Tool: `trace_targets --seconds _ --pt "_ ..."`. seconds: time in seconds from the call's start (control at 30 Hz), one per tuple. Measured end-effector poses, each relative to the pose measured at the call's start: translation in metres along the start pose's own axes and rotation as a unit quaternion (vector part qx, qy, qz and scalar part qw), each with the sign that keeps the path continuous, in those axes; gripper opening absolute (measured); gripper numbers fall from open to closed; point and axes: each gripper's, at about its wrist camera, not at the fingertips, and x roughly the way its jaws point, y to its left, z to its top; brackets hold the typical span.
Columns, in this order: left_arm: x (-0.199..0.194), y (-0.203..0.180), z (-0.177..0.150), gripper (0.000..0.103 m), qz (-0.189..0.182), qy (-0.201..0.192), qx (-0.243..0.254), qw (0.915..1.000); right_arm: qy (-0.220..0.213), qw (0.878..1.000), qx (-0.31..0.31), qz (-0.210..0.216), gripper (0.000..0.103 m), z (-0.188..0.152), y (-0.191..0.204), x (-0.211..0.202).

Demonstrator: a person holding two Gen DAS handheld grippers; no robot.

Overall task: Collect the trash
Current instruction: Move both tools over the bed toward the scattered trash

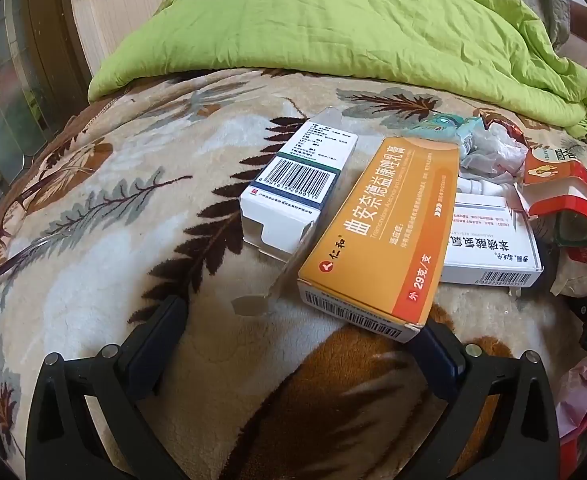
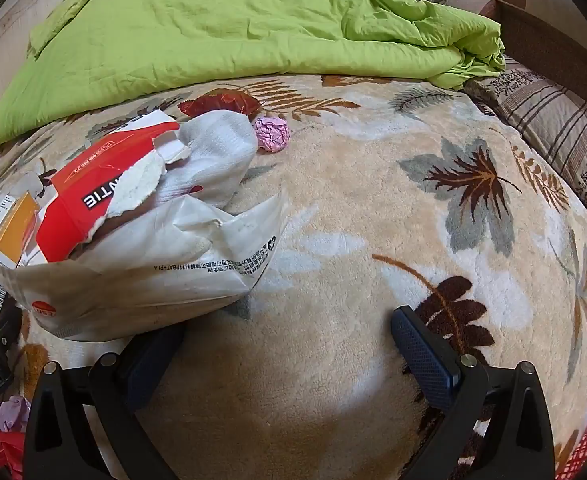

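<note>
Leaf-patterned blanket — green quilt bunched behind. Orange box leans across a white barcode box and a second white box. Crumpled tissue and red packaging beside. Left gripper spread wide — eyeglasses far left.

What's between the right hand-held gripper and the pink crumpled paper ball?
Only bare leaf-patterned blanket between the right hand-held gripper and the pink paper ball, seen in the right wrist view.
</note>
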Motion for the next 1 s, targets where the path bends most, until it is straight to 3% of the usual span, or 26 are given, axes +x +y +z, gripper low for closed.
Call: trace_targets --seconds 0.13,0.27,0.47,0.57,0.7,1.0 --pt "0.000 0.001 0.001 0.103 -0.001 0.000 0.000 1.0000 0.000 1.000 -0.011 -0.015 0.103 0.001 0.006 -0.003" --pt "-0.005 0.004 -0.001 0.103 -0.008 -0.010 -0.001 0.9999 0.012 1.000 -0.009 0.010 0.103 0.000 0.000 -0.003" --pt "-0.064 0.020 -0.021 0.103 -0.058 -0.076 -0.043 0.9945 0.039 0.998 -0.019 0.036 0.103 -0.012 -0.021 -0.033" --pt "-0.094 0.020 -0.034 0.103 -0.062 -0.099 -0.042 0.9923 0.016 0.998 -0.016 0.057 0.103 -0.028 -0.035 -0.070" --pt "-0.140 0.010 -0.050 0.103 -0.071 -0.131 -0.018 0.9887 -0.059 0.995 -0.063 0.047 0.103 -0.054 -0.041 -0.129" --pt "-0.208 -0.015 -0.106 0.103 -0.146 -0.141 0.044 0.9782 -0.161 0.981 -0.095 0.053 0.102 -0.096 -0.048 -0.193"
